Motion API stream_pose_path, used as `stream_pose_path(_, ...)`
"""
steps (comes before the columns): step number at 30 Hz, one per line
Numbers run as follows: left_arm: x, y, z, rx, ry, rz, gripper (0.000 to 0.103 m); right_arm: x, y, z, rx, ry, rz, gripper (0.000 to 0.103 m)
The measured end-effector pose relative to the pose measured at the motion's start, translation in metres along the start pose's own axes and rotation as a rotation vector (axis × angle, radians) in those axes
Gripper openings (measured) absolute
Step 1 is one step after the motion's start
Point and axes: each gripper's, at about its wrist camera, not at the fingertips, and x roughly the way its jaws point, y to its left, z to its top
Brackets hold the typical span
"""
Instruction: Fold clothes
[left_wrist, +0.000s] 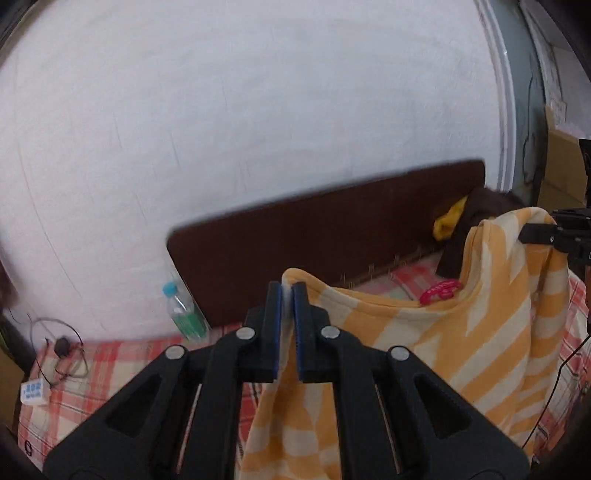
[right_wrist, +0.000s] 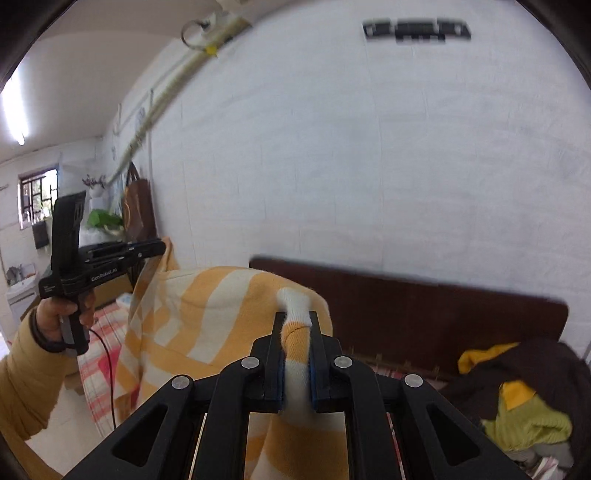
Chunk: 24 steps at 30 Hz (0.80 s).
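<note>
An orange and cream striped garment (left_wrist: 461, 332) hangs in the air over the bed, stretched between both grippers. My left gripper (left_wrist: 287, 291) is shut on one upper corner of it. The cloth sags from there to the right gripper (left_wrist: 532, 232) at the right edge of the left wrist view. In the right wrist view my right gripper (right_wrist: 295, 321) is shut on a bunched fold of the striped garment (right_wrist: 207, 317). The left gripper (right_wrist: 147, 249) shows at the far left there, held by a hand (right_wrist: 62, 314) in a yellow sleeve.
A bed with a red plaid sheet (left_wrist: 110, 362) and a dark brown headboard (left_wrist: 314, 236) lies below. On it are a plastic bottle (left_wrist: 184, 314), a small box (left_wrist: 35, 393), a cable (left_wrist: 66, 354) and a pink clip (left_wrist: 441, 290). A pile of dark and yellow clothes (right_wrist: 517, 391) sits by the headboard.
</note>
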Motion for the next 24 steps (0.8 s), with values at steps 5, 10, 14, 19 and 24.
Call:
stream_pose_path(5, 0.127, -0.006, -0.080, -0.070, 0.269, -0.050, 0.007, 0.128, -0.050, -0.077, 0.124, 0.299, -0.045, 0.009)
stream_pose_path(10, 0.146, 0.015, -0.117, -0.157, 0.320, -0.106, 0.030, 0.183, -0.093, -0.142, 0.267, 0.424, -0.095, 0.009)
stream_pose_path(14, 0.128, 0.045, -0.120, -0.211, 0.257, -0.136, 0.088, 0.178, -0.108, -0.143, 0.306, 0.399, -0.061, 0.010)
stream_pose_path(19, 0.140, 0.049, -0.137, -0.156, 0.338, -0.204, 0.088, 0.173, -0.109, -0.127, 0.286, 0.361, -0.027, 0.010)
stream_pose_path(24, 0.167, 0.026, -0.141, -0.068, 0.410, -0.249, 0.064, 0.169, -0.110, -0.112, 0.269, 0.325, 0.001, 0.010)
